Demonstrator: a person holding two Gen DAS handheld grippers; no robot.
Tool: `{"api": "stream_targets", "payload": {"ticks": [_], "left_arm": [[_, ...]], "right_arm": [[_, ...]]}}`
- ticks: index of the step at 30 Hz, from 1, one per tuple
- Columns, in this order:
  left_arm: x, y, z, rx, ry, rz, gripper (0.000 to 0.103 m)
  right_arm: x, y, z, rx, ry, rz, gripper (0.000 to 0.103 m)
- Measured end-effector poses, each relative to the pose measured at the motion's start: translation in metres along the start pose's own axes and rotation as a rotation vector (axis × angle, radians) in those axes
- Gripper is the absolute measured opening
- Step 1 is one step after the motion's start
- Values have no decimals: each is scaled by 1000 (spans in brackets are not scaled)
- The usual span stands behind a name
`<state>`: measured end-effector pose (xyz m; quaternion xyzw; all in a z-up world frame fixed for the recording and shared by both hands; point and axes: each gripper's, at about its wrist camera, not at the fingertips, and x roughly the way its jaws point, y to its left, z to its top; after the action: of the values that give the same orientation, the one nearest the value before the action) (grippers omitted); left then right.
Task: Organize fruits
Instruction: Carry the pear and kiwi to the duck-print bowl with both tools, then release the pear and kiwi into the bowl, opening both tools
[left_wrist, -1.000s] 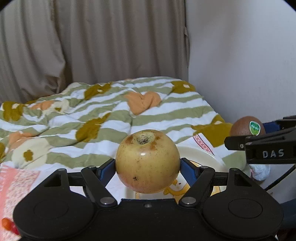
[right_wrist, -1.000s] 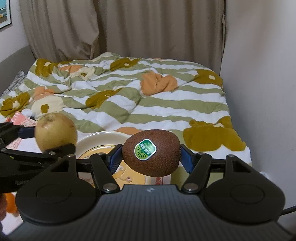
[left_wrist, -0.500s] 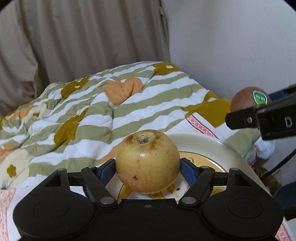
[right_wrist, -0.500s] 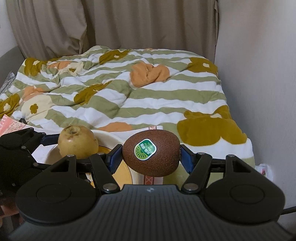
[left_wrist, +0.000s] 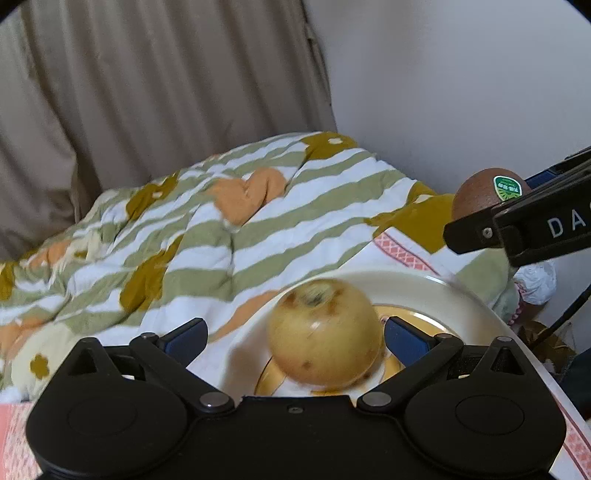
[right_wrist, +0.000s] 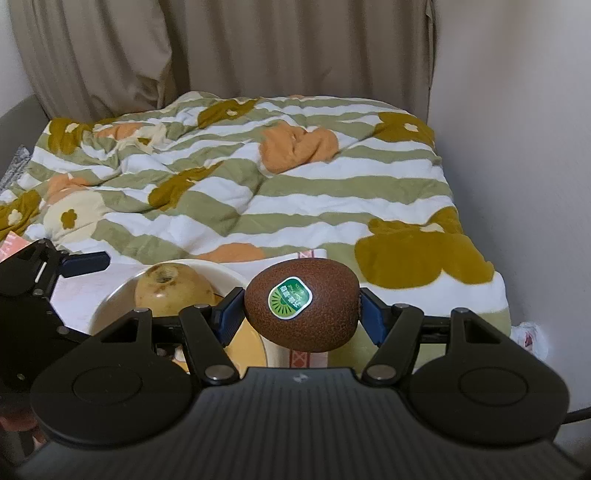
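Note:
A yellow apple (left_wrist: 325, 334) with brown spots lies on the cream plate (left_wrist: 436, 291), blurred by motion. My left gripper (left_wrist: 295, 336) is open, its blue pads wide apart on either side of the apple, the right pad close to it. My right gripper (right_wrist: 301, 310) is shut on a brown kiwi (right_wrist: 301, 302) with a green sticker, held above the plate's right edge. The kiwi (left_wrist: 487, 192) also shows at the right of the left wrist view. The apple (right_wrist: 173, 291) and the plate (right_wrist: 110, 302) show at the left of the right wrist view.
A striped green and white quilt (right_wrist: 258, 177) with orange and mustard patches covers the bed behind the plate. A white wall (right_wrist: 517, 147) stands on the right and beige curtains (right_wrist: 221, 48) at the back. A pink patterned cloth (left_wrist: 402, 251) lies under the plate.
My left gripper has opened and let go of the apple, which has dropped onto the plate. My right gripper still holds the kiwi and has shifted slightly.

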<state>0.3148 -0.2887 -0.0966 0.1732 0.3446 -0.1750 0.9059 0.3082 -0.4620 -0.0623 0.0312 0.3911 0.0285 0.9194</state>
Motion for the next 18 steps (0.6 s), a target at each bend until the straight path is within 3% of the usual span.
{"api": "stream_targets", "payload": {"ticks": [8, 18], "left_arm": [[-35, 25, -14, -98, 26, 20, 103], [-74, 39, -26, -161, 22, 63, 103]], "right_arm": [[0, 22, -4, -85, 7, 56, 81], [18, 65, -37, -330, 22, 88, 81]]}}
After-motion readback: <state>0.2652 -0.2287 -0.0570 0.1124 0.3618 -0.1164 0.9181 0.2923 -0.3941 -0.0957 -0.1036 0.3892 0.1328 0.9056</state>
